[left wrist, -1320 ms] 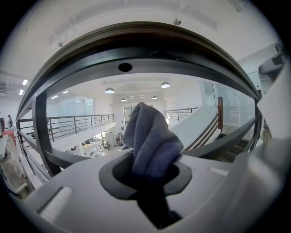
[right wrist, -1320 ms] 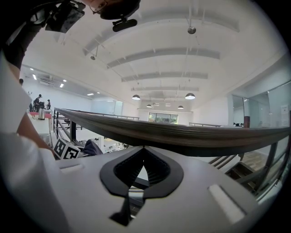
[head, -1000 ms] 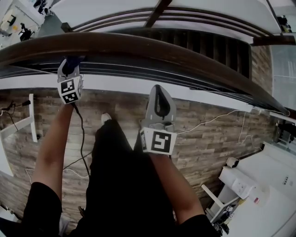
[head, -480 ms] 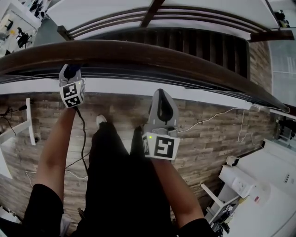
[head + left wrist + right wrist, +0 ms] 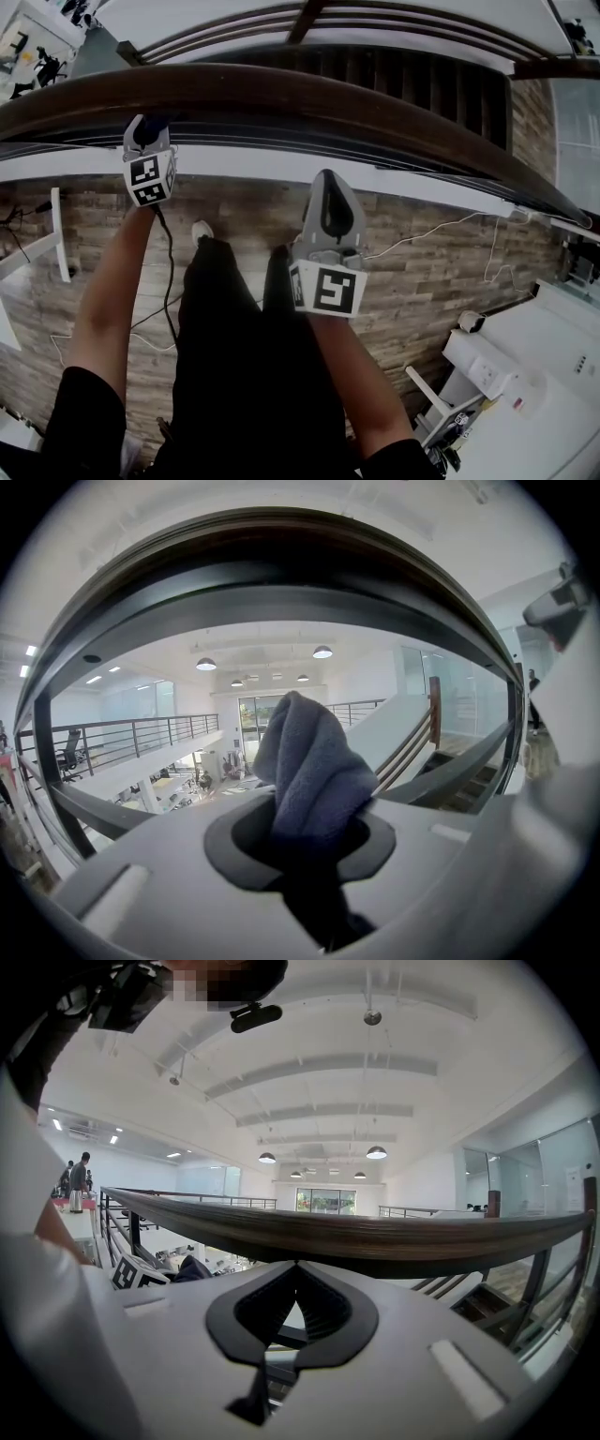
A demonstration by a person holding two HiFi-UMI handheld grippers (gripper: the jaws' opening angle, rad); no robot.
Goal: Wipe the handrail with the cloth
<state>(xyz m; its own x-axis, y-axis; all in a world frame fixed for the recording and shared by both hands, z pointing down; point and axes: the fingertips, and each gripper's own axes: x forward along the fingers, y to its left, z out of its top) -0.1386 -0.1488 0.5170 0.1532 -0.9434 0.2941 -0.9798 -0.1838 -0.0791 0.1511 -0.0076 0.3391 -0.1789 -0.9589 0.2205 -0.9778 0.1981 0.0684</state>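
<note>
A dark wooden handrail (image 5: 309,98) curves across the top of the head view. My left gripper (image 5: 150,124) sits right under its left part, shut on a dark blue cloth (image 5: 309,771) that sticks up toward the handrail (image 5: 272,560) just above. In the head view the cloth (image 5: 155,122) barely shows at the rail's underside. My right gripper (image 5: 327,183) hangs below the rail's middle, shut and empty, with the handrail (image 5: 356,1232) crossing just beyond its tips.
Below the rail run dark metal bars (image 5: 281,141) and a white ledge (image 5: 281,173). A staircase (image 5: 412,89) drops beyond the rail. The person's legs (image 5: 244,337) stand on wood flooring with cables (image 5: 441,239). White furniture (image 5: 525,375) is at the right.
The left gripper has shifted slightly up along the rail's underside with the cloth. The right gripper dipped a little and came back to about the same place.
</note>
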